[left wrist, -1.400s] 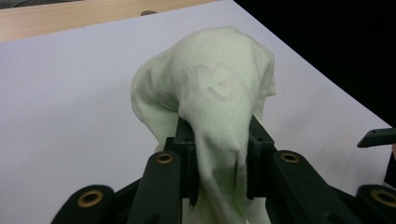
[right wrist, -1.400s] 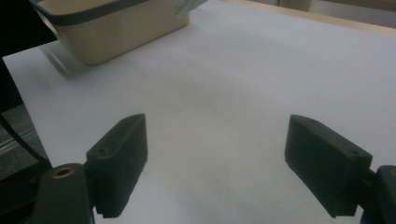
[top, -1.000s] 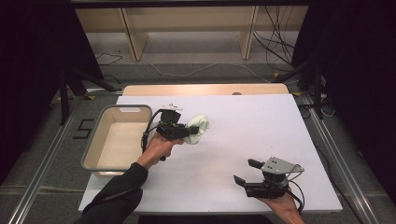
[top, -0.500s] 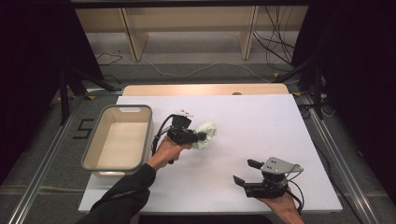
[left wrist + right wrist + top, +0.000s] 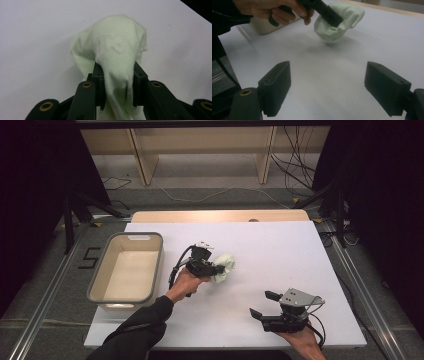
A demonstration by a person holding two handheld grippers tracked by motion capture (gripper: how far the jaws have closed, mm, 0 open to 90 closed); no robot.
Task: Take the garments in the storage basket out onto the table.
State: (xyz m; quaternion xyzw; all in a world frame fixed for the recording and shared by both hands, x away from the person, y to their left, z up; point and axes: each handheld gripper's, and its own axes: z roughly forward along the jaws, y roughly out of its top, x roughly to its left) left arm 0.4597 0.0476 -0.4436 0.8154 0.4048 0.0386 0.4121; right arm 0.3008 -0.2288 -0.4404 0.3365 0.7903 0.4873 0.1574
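A pale green cloth [image 5: 224, 266] hangs bunched from my left gripper [image 5: 218, 269], just above the white table near its middle. In the left gripper view the two black jaws pinch a fold of the cloth [image 5: 115, 52], and my left gripper [image 5: 117, 85] is shut on it. The right gripper view shows the cloth [image 5: 337, 22] a little off the table, a shadow beneath it, with a hand [image 5: 274, 10] behind it. My right gripper [image 5: 261, 305] rests low at the front right of the table, jaws wide apart and nothing between them [image 5: 328, 90].
A beige rectangular tub [image 5: 126, 270] with a grey rim stands at the table's left side, with nothing in it. The white table top [image 5: 280, 255] stretches right of the cloth. A wooden board [image 5: 220, 216] borders the far edge. Cables lie on the floor behind.
My left gripper has carried the green cloth to the right, away from the tub, and lower toward the table. The right gripper has stayed where it was.
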